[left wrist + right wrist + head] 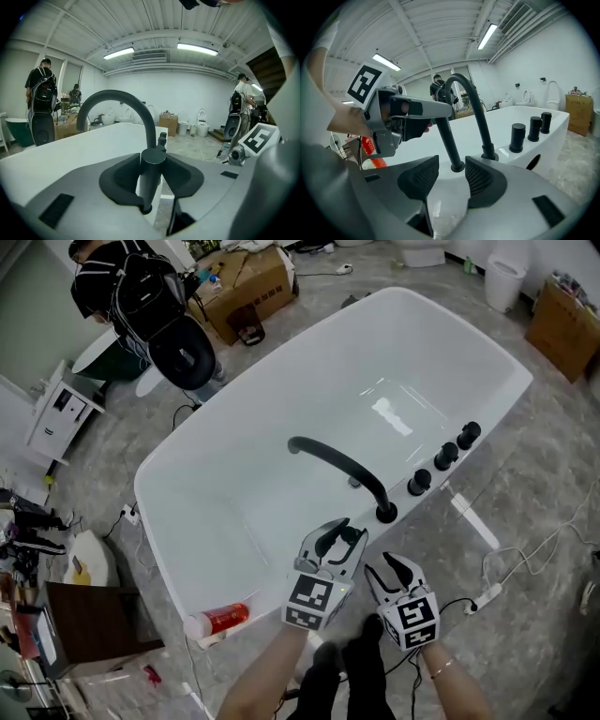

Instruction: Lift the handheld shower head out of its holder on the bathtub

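The handheld shower head (pixel 151 176) is a slim black rod that stands upright in its ring holder (pixel 457 166) on the white bathtub's rim (pixel 441 507). It stands beside the base of the curved black spout (pixel 342 467). My left gripper (pixel 152 169) is shut on the rod's upper part, with a pad against each side. In the right gripper view the left gripper (pixel 438 111) holds the rod's top. My right gripper (pixel 452 176) is open and low at the rim, with a jaw on each side of the holder and touching nothing. In the head view both grippers, left (pixel 342 538) and right (pixel 392 570), cover the rod.
Three black knobs (pixel 445 456) stand in a row on the rim to the right of the spout. A red-and-white bottle (pixel 217 620) lies on the tub's near-left corner. A person with a black backpack (pixel 141 296) stands beyond the tub near cardboard boxes (pixel 248 282). Cables (pixel 525 559) run over the floor at right.
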{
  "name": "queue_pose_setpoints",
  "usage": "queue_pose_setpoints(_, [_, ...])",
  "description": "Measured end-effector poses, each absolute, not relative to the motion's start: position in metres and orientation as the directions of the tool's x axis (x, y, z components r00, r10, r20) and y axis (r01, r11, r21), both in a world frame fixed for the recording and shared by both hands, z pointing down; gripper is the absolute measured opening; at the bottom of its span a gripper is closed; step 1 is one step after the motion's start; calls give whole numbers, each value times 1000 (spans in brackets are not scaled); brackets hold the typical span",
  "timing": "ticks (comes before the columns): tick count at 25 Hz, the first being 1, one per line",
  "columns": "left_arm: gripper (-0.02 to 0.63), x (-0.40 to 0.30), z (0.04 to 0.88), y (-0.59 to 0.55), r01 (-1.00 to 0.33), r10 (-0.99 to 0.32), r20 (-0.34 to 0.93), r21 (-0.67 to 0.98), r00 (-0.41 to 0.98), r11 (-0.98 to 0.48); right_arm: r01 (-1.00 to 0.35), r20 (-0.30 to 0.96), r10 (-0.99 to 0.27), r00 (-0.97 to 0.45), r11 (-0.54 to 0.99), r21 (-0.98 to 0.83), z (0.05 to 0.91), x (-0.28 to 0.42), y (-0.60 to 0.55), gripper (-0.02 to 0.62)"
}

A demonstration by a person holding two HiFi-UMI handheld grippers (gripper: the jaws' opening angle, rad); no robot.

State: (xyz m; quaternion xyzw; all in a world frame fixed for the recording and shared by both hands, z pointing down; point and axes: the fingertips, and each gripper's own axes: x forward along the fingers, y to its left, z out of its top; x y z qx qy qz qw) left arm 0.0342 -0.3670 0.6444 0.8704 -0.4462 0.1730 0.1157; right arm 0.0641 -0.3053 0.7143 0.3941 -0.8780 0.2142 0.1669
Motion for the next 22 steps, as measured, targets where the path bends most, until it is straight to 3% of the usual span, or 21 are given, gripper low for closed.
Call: queue_pose_setpoints(22, [155, 20, 604, -359, -755, -685, 381, 58, 621, -653, -686, 454, -573, -682, 716, -126, 704, 3, -337, 227])
